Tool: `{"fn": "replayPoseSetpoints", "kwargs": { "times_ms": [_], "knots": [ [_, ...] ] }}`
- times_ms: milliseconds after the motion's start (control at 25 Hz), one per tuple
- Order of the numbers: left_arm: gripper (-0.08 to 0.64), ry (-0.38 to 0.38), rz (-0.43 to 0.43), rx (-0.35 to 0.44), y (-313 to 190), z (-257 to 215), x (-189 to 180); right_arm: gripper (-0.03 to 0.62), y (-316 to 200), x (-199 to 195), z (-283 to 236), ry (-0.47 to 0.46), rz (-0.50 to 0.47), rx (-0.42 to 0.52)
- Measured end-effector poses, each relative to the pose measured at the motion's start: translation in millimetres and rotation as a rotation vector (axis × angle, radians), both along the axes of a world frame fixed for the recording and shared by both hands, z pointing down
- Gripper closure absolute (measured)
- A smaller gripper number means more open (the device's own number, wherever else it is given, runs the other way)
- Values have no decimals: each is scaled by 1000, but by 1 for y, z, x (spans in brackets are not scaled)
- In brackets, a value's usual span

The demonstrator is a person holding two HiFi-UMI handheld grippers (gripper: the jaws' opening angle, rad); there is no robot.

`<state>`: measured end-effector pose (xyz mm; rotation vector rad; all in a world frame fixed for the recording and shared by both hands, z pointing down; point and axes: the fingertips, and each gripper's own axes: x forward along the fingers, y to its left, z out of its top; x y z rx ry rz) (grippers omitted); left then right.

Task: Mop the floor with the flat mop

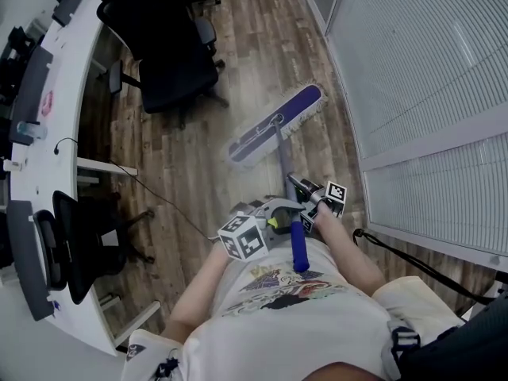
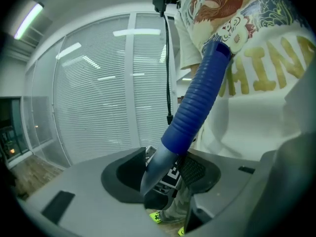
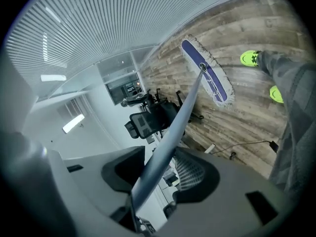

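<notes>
Shirt: a white printed shirt (image 1: 294,308) fills the head view's bottom edge and hides the person's legs and feet there.
Shoes: two yellow-green shoes (image 3: 249,58) show only in the right gripper view, on the floor at 3 o'clock of the mop head.
Blue grip: the ribbed blue grip (image 1: 299,248) caps the near end of the pole; its top lies against the shirt.
Left gripper: the left gripper (image 2: 162,173) is clamped on the mop handle, its pads pressing the grey pole just below the blue grip; the pole beyond the jaws is hidden in its own view.
Right gripper: the right gripper (image 3: 159,174) is closed on the same pole further along, at 1 o'clock of the left one in the head view.
Mop handle: the mop handle (image 1: 282,157) slants away toward 12 o'clock, down to the head.
Mop head: the purple flat mop head (image 1: 276,125) lies on the floor, askew; its underside is hidden.
Floor: wood-look planks (image 1: 175,157).
Cable: a thin dark cable (image 1: 159,193) trails across the floor at 9 o'clock of the grippers.
Chair: a black office chair (image 1: 171,62) stands at 10 o'clock of the mop head, its top cut off.
Tabletop: a curved white tabletop (image 1: 67,78) runs along the left edge; the things on it are too small to make out.
Blinds: white slatted blinds (image 1: 421,62) close off the side from 1 to 3 o'clock.
</notes>
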<state>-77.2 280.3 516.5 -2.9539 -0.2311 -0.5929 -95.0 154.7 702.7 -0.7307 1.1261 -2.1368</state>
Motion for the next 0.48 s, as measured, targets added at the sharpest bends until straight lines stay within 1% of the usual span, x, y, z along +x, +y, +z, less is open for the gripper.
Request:
{"fn": "replayPoseSetpoints", "kwargs": {
  "times_ms": [120, 320, 480],
  "knots": [
    [385, 6, 24, -26, 0, 4, -2, 402, -2, -3, 4, 21, -39, 7],
    [382, -36, 90, -22, -17, 10, 2, 400, -21, 0, 8, 36, -35, 12],
    [380, -60, 86, -14, -34, 17, 11, 400, -40, 9, 12, 35, -18, 8]
  ]
}}
